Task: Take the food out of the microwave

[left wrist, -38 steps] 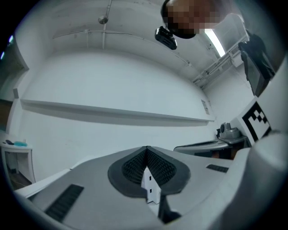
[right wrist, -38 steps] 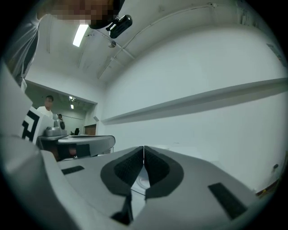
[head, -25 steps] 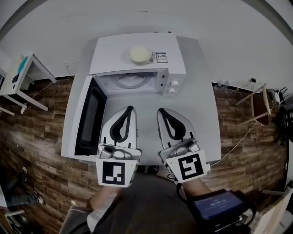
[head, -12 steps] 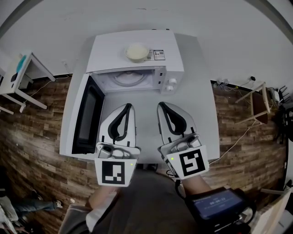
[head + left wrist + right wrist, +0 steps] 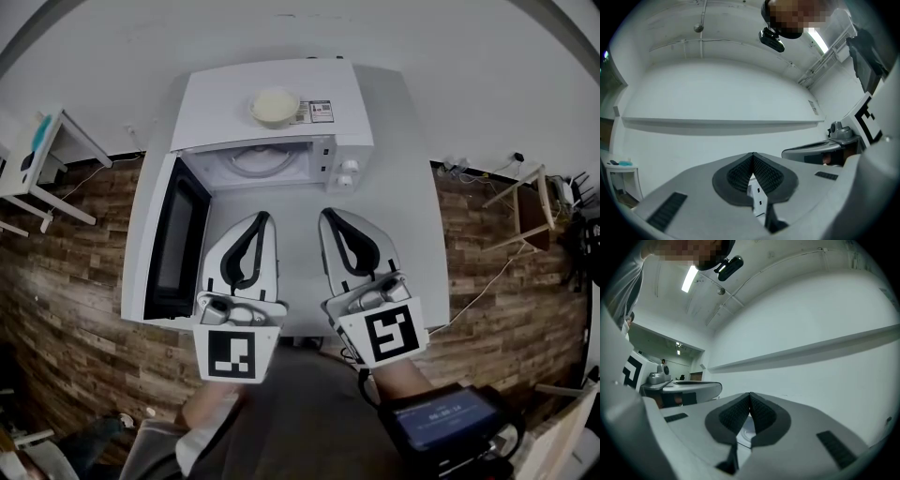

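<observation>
A white microwave [image 5: 281, 112] stands at the back of the white table [image 5: 408, 244], its door [image 5: 173, 239] swung open to the left. Inside the lit cavity only the glass turntable [image 5: 260, 161] shows. A pale bowl of food [image 5: 275, 106] rests on the microwave's roof. In the head view my left gripper [image 5: 265, 217] and right gripper [image 5: 325, 216] hover side by side over the table, just in front of the cavity, both pointing at it. Each is shut with nothing between the pads, as the left gripper [image 5: 753, 154] and right gripper [image 5: 750, 394] views confirm.
The open door juts toward me on the left, beside the left gripper. Control knobs [image 5: 348, 172] sit on the microwave's right front. Small white side tables [image 5: 47, 155] stand on the wooden floor at left, a wooden stand [image 5: 527, 202] at right. A screen device [image 5: 441, 417] hangs near my right arm.
The head view has drifted a little, so the microwave sits slightly higher and further left in the picture. Both grippers have kept their place and stayed shut.
</observation>
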`<action>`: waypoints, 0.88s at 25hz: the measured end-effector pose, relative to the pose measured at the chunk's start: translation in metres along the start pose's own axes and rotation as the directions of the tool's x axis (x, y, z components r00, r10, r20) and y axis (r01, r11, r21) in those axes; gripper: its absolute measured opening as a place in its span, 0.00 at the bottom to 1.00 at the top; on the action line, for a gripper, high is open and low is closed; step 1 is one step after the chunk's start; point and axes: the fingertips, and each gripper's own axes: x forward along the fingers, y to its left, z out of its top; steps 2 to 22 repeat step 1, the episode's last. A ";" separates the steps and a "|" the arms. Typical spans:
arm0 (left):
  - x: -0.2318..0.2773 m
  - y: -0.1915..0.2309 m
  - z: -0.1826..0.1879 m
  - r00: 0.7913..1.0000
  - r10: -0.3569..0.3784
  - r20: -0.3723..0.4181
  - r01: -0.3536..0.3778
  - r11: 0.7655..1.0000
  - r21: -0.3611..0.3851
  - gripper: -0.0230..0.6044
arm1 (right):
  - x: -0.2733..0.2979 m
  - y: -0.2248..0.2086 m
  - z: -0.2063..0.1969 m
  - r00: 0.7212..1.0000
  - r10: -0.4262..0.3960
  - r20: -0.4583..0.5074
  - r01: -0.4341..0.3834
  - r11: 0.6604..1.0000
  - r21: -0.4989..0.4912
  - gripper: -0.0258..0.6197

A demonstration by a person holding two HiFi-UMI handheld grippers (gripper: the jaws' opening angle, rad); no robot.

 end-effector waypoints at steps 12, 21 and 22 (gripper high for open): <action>0.000 -0.001 0.000 1.000 -0.001 0.000 0.001 1.000 0.001 0.05 | 0.000 -0.001 0.000 1.000 -0.001 0.001 0.001 1.000 0.000 0.05; 0.000 -0.001 0.000 1.000 -0.001 0.000 0.001 1.000 0.001 0.05 | 0.000 -0.001 0.000 1.000 -0.001 0.001 0.001 1.000 0.000 0.05; 0.000 -0.001 0.000 1.000 -0.001 0.000 0.001 1.000 0.001 0.05 | 0.000 -0.001 0.000 1.000 -0.001 0.001 0.001 1.000 0.000 0.05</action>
